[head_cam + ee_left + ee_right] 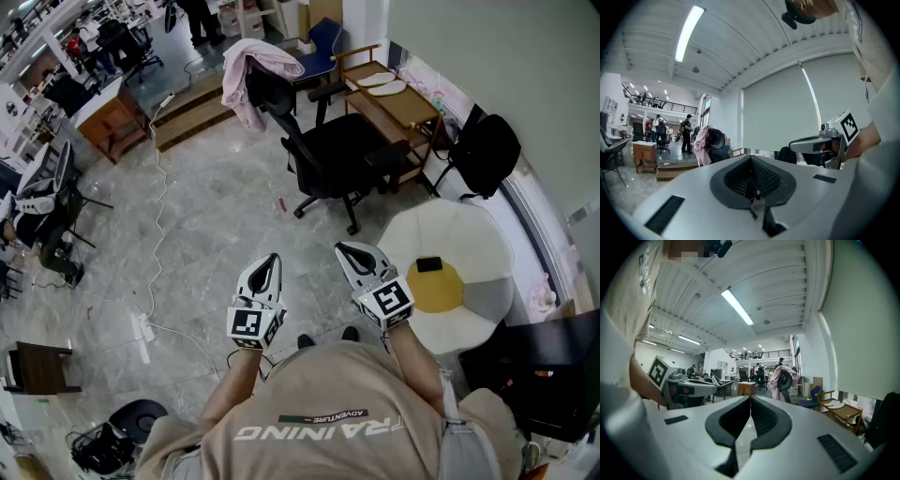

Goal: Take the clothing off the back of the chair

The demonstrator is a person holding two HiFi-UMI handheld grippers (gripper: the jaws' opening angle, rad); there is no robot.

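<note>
Holding left gripper (pixel 270 259) and right gripper (pixel 346 249) closed, empty, well short of pink clothing (pixel 246 77) on chair (pixel 337 150) back; needs stepping closer, opening.

Shirt (pixel 323 394) print, seen upside down: "ADVENTURE" w/ "RAINING" by it, 1st letter unclear; nothing else legible.

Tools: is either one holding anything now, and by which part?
Nothing is held. The left tool and the right tool are both shut and empty. The clothing hangs on the back of the chair, far from both.
</note>
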